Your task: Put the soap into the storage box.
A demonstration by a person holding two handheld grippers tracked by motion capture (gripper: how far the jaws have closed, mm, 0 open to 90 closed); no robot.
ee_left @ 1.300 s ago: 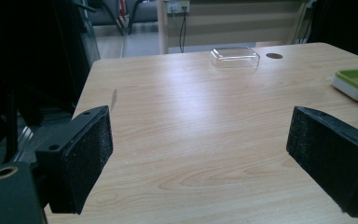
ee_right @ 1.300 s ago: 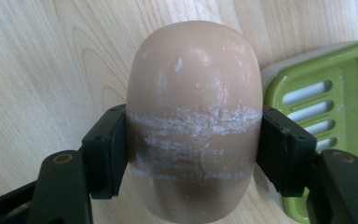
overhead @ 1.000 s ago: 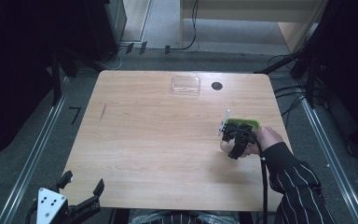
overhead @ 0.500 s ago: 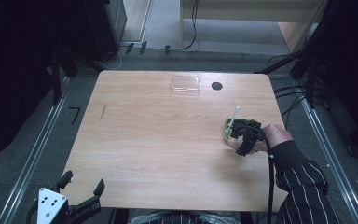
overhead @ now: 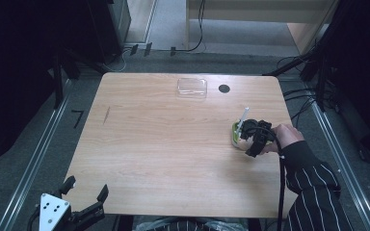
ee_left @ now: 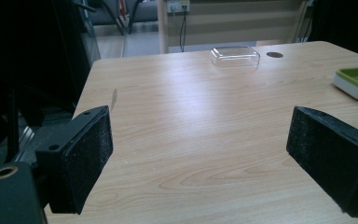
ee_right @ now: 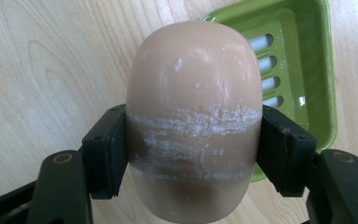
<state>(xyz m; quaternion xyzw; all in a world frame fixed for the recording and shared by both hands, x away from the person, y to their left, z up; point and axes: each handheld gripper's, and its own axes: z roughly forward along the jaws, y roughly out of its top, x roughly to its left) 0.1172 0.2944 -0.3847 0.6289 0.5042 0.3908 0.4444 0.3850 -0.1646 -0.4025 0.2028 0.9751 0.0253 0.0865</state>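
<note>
Left gripper (overhead: 84, 201): sits at the near left corner of the worktop (overhead: 173, 154), off its near edge; jaws wide apart with nothing between them, black pads facing each other in the left gripper view.
Dark streak (overhead: 106, 115): a short mark on the wood, far left part of the worktop.
Clear box (overhead: 192, 88): transparent, rectangular, at the far edge just left of centre; well apart from both grippers.
Dark round spot (overhead: 224, 88): on the worktop just right of the clear box.
Soap dish (ee_right: 303, 60): green slotted tray on a white base, right side of the worktop, partly under the right gripper.
Soap bar (ee_right: 196, 116): tan, oval, scuffed with white streaks; held above the left edge of the soap dish.
Right gripper (ee_right: 193, 149): jaws clamped on the soap bar's two sides, over the right side of the worktop.
Right hand (overhead: 286, 137): grips the right gripper, striped sleeve trailing to the near right corner.
</note>
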